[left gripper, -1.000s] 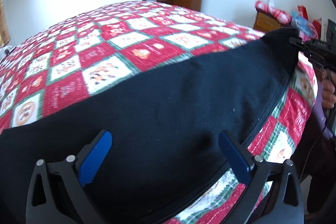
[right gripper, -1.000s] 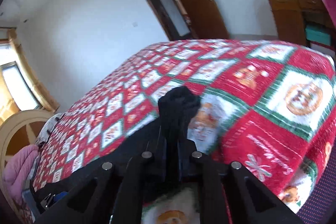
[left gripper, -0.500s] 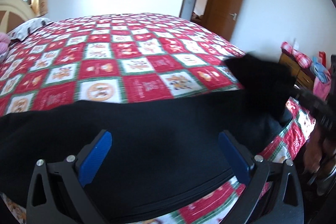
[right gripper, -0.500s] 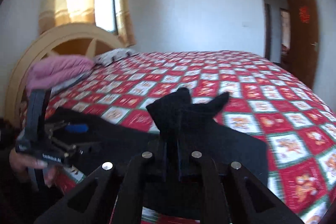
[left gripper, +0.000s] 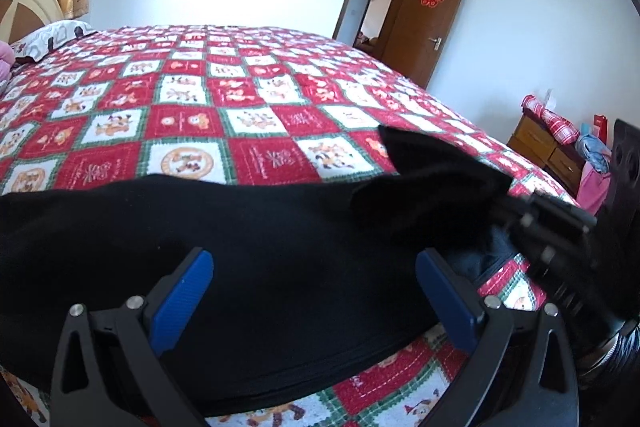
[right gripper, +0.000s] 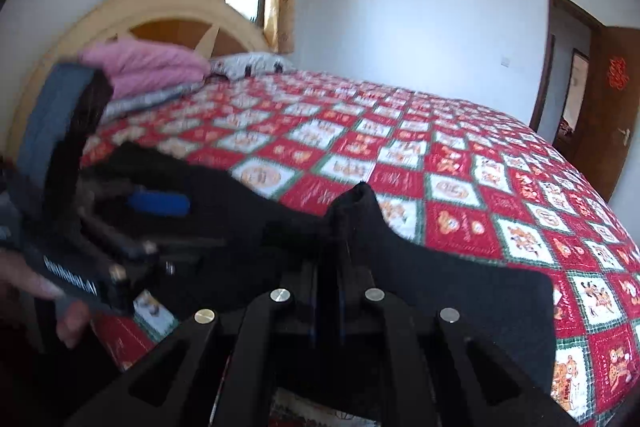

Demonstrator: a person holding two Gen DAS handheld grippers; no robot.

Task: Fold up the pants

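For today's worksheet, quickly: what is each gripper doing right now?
Left gripper: open, jaws apart above the black fabric pants, gripping nothing.
Right gripper: shut on the pants.

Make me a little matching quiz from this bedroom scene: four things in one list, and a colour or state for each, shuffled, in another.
Things:
1. pants
2. left gripper
3. right gripper
4. door

States:
A. brown, standing open
B. shut on black cloth
C. open, blue pads apart
D. black, spread on the quilt

Pairs: 1-D, 2-C, 3-B, 4-A
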